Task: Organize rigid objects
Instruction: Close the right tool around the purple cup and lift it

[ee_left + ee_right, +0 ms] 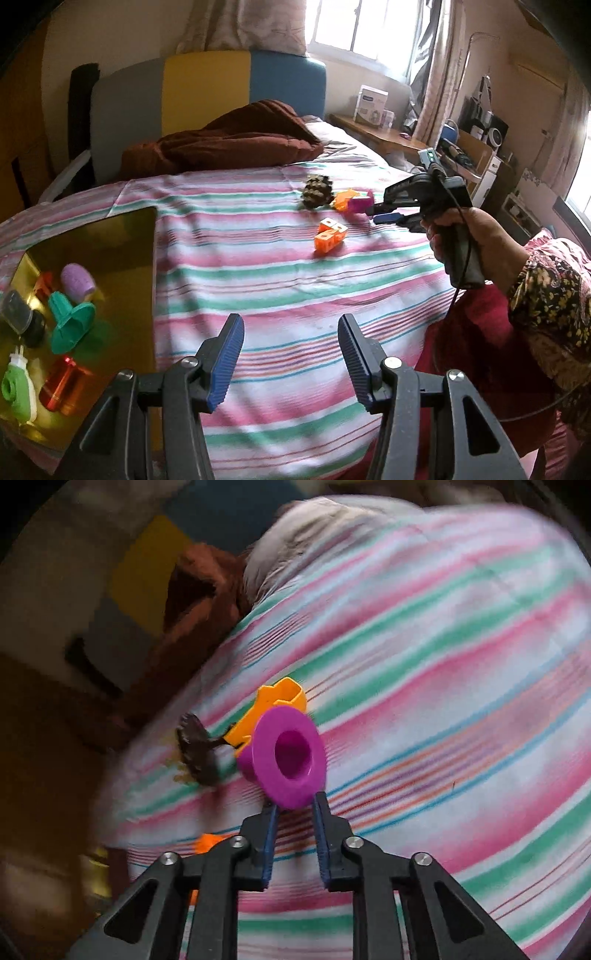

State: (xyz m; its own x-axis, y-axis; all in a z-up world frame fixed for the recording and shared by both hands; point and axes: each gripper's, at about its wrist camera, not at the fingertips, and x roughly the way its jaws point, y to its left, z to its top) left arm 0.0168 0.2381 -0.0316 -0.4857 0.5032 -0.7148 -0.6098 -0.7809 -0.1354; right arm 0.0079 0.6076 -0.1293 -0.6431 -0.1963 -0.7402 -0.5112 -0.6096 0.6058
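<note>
My right gripper [295, 805] is shut on the rim of a purple plastic funnel-shaped piece [286, 757], held just above the striped bed cover. It also shows in the left wrist view [360, 203], with the right gripper [376, 214] at the far right. An orange plastic piece [280, 698] and a brown pine cone [195, 749] lie just beyond it. Orange cubes [330, 236] lie nearer. My left gripper [291, 354] is open and empty above the cover. A gold tray [110, 243] at the left holds several toys, among them a teal piece [70, 325].
A brown blanket [229, 140] lies at the head of the bed, against a grey, yellow and blue headboard [207, 88]. A wooden side table [373, 131] and cluttered shelves [476, 155] stand to the right. The person's arm [535, 288] is at the right.
</note>
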